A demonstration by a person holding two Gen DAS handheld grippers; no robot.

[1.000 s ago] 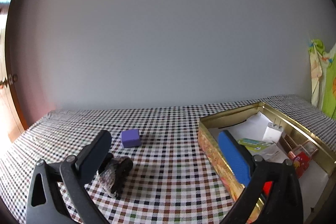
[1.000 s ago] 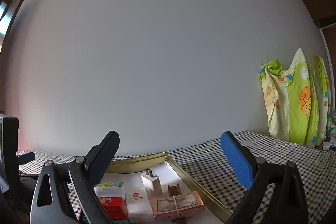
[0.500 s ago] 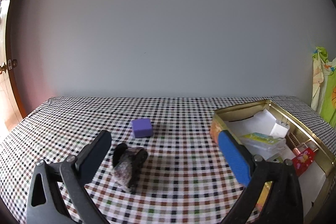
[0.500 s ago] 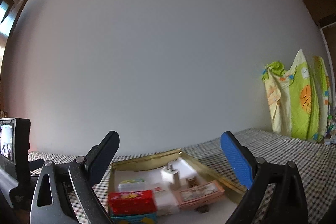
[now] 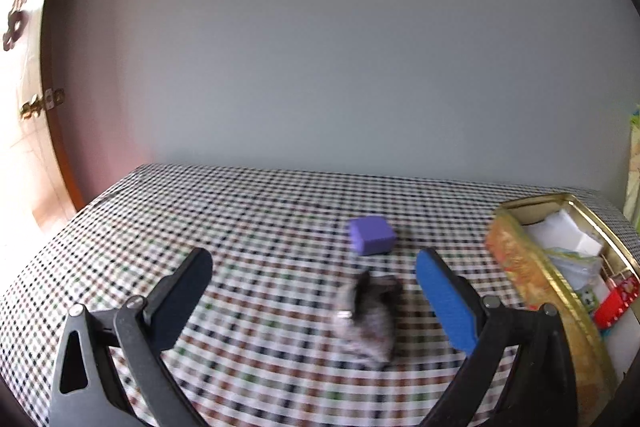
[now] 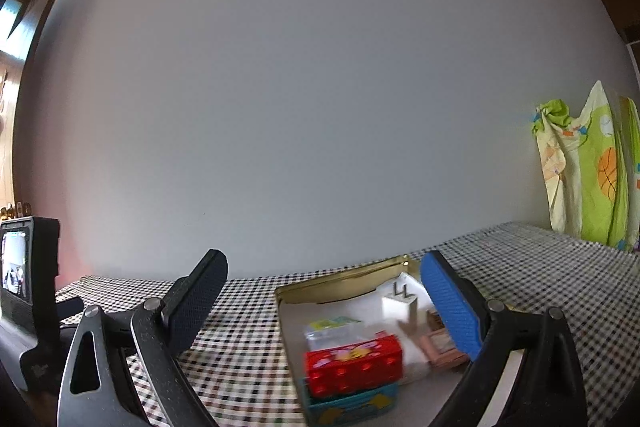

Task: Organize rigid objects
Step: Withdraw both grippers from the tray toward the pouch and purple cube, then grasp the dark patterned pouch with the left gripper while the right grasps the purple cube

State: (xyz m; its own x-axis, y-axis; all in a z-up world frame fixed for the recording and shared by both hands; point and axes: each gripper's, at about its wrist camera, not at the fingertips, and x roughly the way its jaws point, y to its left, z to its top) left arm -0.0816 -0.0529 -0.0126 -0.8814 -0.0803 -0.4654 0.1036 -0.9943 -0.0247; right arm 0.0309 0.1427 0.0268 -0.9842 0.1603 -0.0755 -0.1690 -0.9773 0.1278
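A purple cube (image 5: 371, 235) and a dark speckled lump (image 5: 370, 319) lie on the checkered tablecloth (image 5: 248, 211). My left gripper (image 5: 314, 293) is open and empty, with the lump between its fingers and a little ahead. A gold tin (image 5: 532, 291) stands at the right in the left wrist view. In the right wrist view the gold tin (image 6: 344, 281) holds a red box (image 6: 354, 363), a white charger (image 6: 400, 305), a clear packet (image 6: 332, 329) and a banded stack of notes (image 6: 438, 345). My right gripper (image 6: 320, 301) is open and empty above the tin's near end.
A plain wall (image 5: 320, 47) backs the table. A wooden door (image 5: 24, 107) is at the far left. Green printed cloth (image 6: 588, 167) hangs at the right. The left gripper's body and screen (image 6: 24, 283) show at the left in the right wrist view.
The left gripper has swung left, so the lump and cube now sit between its fingers and the tin has slid right. The right gripper has shifted left over the tin.
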